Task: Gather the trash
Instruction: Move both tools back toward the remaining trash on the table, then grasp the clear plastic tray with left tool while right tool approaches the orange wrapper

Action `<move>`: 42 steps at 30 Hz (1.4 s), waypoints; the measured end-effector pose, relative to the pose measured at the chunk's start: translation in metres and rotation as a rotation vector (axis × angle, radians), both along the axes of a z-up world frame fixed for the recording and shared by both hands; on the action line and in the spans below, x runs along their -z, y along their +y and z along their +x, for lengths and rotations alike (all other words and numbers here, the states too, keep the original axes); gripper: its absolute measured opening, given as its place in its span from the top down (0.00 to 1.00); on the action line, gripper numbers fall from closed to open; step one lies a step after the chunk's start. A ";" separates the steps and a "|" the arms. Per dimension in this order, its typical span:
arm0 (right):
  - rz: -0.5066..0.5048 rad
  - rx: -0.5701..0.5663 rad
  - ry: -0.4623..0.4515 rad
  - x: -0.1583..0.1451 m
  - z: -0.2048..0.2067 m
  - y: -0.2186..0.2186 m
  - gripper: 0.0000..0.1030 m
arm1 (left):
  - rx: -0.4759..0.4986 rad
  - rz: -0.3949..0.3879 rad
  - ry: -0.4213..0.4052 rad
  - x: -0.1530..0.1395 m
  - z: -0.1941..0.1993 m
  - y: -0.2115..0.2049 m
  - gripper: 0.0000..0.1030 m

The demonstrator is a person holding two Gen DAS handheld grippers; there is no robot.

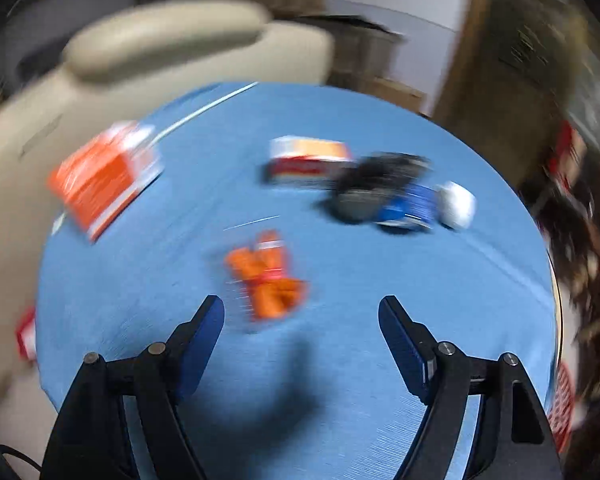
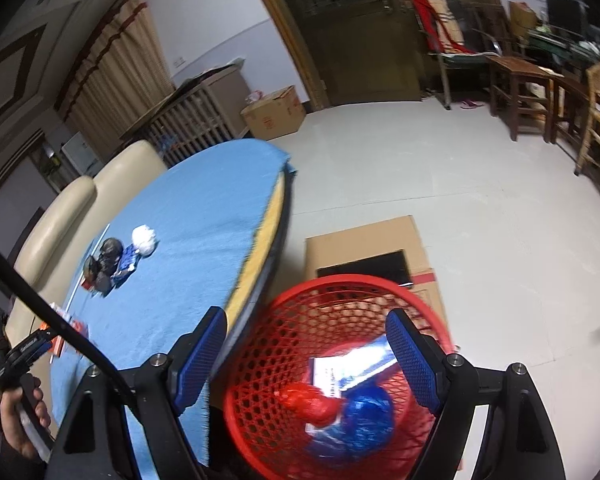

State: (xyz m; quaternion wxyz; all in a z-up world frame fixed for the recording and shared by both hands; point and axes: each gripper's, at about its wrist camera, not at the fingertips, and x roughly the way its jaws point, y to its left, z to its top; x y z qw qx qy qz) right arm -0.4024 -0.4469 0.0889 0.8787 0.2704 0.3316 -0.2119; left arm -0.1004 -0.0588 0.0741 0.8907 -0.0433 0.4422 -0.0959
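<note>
1. Left wrist view, heavy motion blur. Left gripper [image 1: 302, 310] has its jaws wide, nothing between them, above the blue surface [image 1: 380, 320].
2. A crumpled orange wrapper [image 1: 268, 276] lies on the surface just ahead of the jaws, nearer the left finger, not touching.
3. Farther out: an orange-and-white box [image 1: 106, 176] at far left, a red-and-orange box [image 1: 306, 160] mid, then a cluster of black wad [image 1: 374, 188], blue wrapper [image 1: 410, 208] and white paper ball [image 1: 456, 204], touching or just beside each other.
4. Right wrist view, sharp. Right gripper [image 2: 306, 344] has its jaws wide and empty, over a red mesh basket [image 2: 300, 320] standing on the floor beside the surface's edge.
5. In the basket: red wad [image 2: 308, 400], blue wad [image 2: 364, 408], blue-and-white pack [image 2: 352, 364], below and between the jaws.
6. A hand [image 2: 20, 420] at lower left grips the other tool's handle.
</note>
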 end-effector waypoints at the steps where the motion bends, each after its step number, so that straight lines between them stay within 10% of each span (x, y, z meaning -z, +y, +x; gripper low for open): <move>1: -0.004 -0.015 0.003 -0.001 0.007 0.006 0.18 | -0.017 -0.034 0.019 0.005 0.005 0.010 0.22; 9: -0.036 -0.191 0.033 -0.006 0.072 0.083 0.18 | -0.117 -0.123 0.005 0.013 0.007 0.062 0.22; 19: -0.122 -0.650 0.078 0.030 0.227 0.297 0.18 | -0.230 -0.136 0.012 0.035 -0.006 0.152 0.22; 29: -0.243 -0.716 0.117 0.058 0.305 0.380 0.18 | -0.232 -0.193 0.045 0.051 -0.009 0.171 0.22; 31: -0.186 -0.734 0.117 0.064 0.312 0.378 0.50 | -0.224 -0.191 0.046 0.052 -0.009 0.169 0.22; 33: -0.100 -0.745 0.109 0.064 0.319 0.374 0.49 | -0.221 -0.189 0.044 0.051 -0.008 0.167 0.22; 36: 0.330 -0.717 0.036 0.062 0.321 0.339 0.49 | -0.218 -0.185 0.043 0.050 -0.008 0.165 0.22; 38: 0.686 -0.574 -0.024 0.079 0.315 0.299 0.43 | -0.215 -0.182 0.038 0.048 -0.008 0.163 0.22; 39: 0.851 -0.469 -0.012 0.097 0.309 0.278 0.18 | -0.214 -0.178 0.037 0.047 -0.008 0.161 0.22; 40: 0.956 -0.392 -0.003 0.110 0.303 0.261 0.13 | -0.207 -0.177 0.035 0.045 -0.008 0.159 0.22; 42: 0.922 -0.347 -0.004 0.104 0.289 0.241 0.00 | -0.190 -0.166 0.026 0.041 -0.009 0.152 0.22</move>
